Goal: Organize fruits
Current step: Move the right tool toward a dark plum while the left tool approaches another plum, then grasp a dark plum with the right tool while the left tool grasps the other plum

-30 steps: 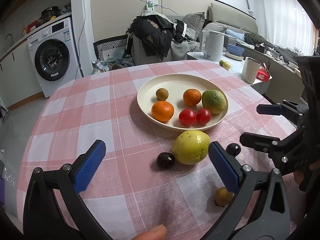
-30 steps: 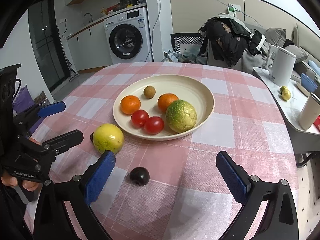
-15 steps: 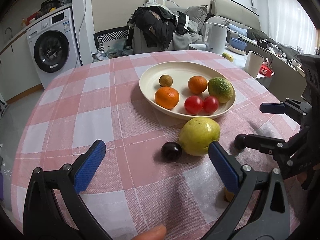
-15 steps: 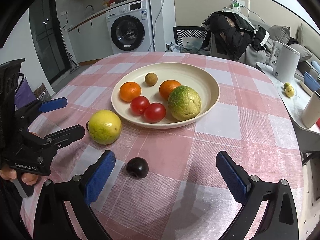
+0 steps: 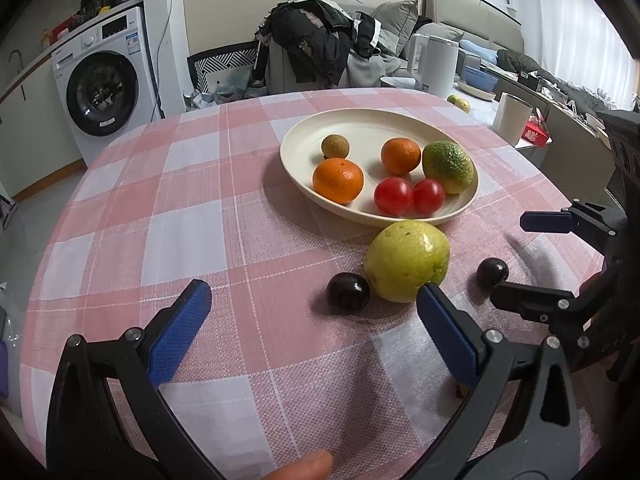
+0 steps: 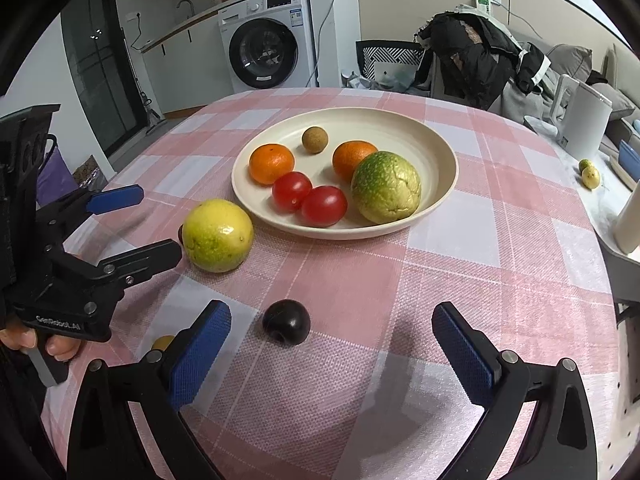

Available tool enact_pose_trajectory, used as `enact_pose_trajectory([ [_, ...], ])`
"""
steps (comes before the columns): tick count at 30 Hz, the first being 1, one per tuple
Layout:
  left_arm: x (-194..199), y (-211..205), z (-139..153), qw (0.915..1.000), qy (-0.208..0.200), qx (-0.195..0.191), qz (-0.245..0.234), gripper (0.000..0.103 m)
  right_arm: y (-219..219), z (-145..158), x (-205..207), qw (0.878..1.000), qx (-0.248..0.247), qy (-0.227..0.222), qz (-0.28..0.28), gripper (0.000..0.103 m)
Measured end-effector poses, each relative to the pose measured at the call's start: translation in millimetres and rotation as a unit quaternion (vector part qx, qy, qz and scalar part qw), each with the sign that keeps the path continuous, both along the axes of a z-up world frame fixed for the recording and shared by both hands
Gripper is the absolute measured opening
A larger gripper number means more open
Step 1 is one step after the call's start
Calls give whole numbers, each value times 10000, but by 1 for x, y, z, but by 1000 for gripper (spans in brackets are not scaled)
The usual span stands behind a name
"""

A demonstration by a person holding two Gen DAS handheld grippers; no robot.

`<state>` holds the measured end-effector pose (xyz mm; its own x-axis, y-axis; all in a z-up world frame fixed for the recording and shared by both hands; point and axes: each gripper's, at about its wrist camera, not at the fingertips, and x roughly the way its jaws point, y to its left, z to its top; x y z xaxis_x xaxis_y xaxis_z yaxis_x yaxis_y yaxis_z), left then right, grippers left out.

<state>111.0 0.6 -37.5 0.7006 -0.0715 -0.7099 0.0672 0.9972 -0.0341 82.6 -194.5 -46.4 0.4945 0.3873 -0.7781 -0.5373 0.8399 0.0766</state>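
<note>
A cream plate [image 5: 296, 160] [image 6: 440, 152] holds two oranges, two red tomatoes [image 6: 324, 206], a bumpy green fruit [image 6: 386, 188] and a small brown fruit. In front of it on the checked cloth lie a yellow-green fruit [image 5: 406, 260] [image 6: 218, 234], two dark plums [image 5: 347, 291] [image 5: 492, 273] and a small yellow fruit [image 6: 162, 343], half hidden. My left gripper [image 5: 316, 320] [image 6: 148, 228] is open, just short of the nearer plum and the yellow-green fruit. My right gripper [image 6: 330, 320] [image 5: 524, 258] is open, with the other plum [image 6: 286, 322] between its fingertips, nearer the left one.
The round table's edge curves close on the right [image 6: 600, 264]. Beyond it stand a white kettle [image 6: 580, 120], a white cup [image 5: 512, 118] and two small fruits [image 6: 590, 174] on a side counter. A clothes-draped chair [image 5: 316, 52] and a washing machine [image 5: 104, 84] stand behind.
Both grippers have come lower and closer to the loose fruits. The right one has advanced until the dark plum lies between its fingertips. Both stay open and no fruit has moved.
</note>
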Motion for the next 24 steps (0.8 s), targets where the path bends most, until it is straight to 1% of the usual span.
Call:
enact_pose_trajectory([
  [6, 4, 1, -5, 9999, 162, -6, 6, 102, 4, -5, -1, 9997, 45, 179, 152, 101],
  [9, 7, 3, -9, 9996, 269, 6, 32, 102, 7, -5, -4, 9993, 113, 219, 298, 88],
  [10, 7, 4, -10, 9996, 288, 12, 35, 102, 8, -6, -4, 9991, 113, 239, 330, 80],
  [11, 8, 4, -11, 9995, 311, 24, 37, 102, 8, -7, -4, 9989, 108, 280, 364, 76],
  [12, 9, 5, -12, 9994, 338, 54, 49, 102, 9, -8, -4, 9987, 112, 302, 386, 75],
  [16, 12, 6, -14, 9990, 431, 62, 44, 101, 12, -8, -7, 9982, 175, 312, 490, 60],
  [17, 13, 7, -15, 9989, 464, 22, 38, 98, 13, -8, -7, 9981, 176, 302, 506, 56],
  [18, 14, 7, -15, 9988, 485, -6, 27, 96, 14, -8, -8, 9982, 136, 277, 514, 54],
  [20, 15, 7, -16, 9986, 532, -14, 7, 87, 15, -8, -9, 9980, 127, 263, 559, 50],
  [21, 16, 7, -18, 9984, 563, 0, -9, 85, 15, -8, -11, 9979, 122, 256, 578, 49],
  [23, 18, 6, -21, 9980, 625, 10, -50, 79, 17, -8, -13, 9978, 77, 222, 614, 43],
  [24, 19, 5, -22, 9978, 656, 22, -88, 79, 19, -9, -15, 9978, 35, 197, 629, 42],
])
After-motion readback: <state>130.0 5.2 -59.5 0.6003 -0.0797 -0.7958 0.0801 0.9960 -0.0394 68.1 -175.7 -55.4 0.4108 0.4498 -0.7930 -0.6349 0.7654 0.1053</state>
